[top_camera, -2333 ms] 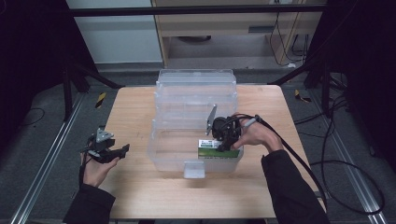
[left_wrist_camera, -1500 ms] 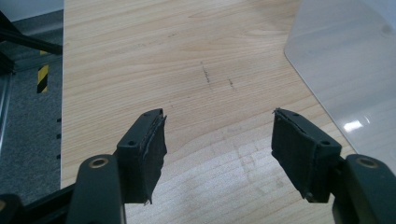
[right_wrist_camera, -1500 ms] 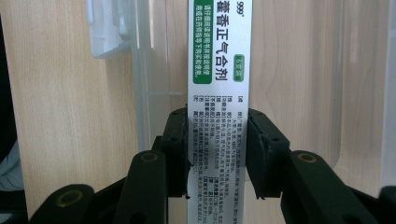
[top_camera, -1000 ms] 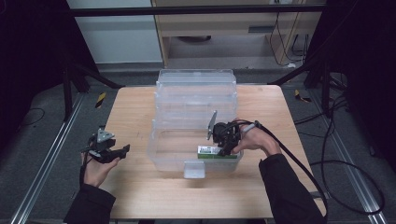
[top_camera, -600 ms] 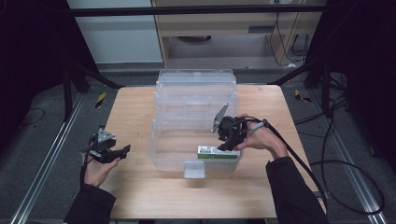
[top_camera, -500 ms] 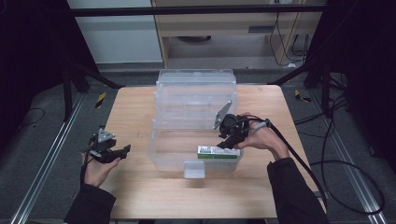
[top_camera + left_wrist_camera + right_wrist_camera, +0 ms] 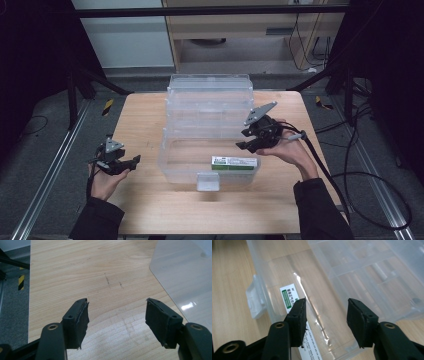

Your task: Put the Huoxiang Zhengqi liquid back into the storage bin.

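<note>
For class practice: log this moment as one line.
right hand-held gripper: open, above clear bin | green-white box: in bin | left hand-held gripper: open, idle

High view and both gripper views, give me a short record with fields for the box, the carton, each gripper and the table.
box: clear plastic storage box, lid open, on the table
carton: green and white labelled carton lying flat inside the box
right gripper: above the box's right edge, jaws just opening, nothing between the fingers
left gripper: open, empty, left of the box
table: light wooden table
</note>
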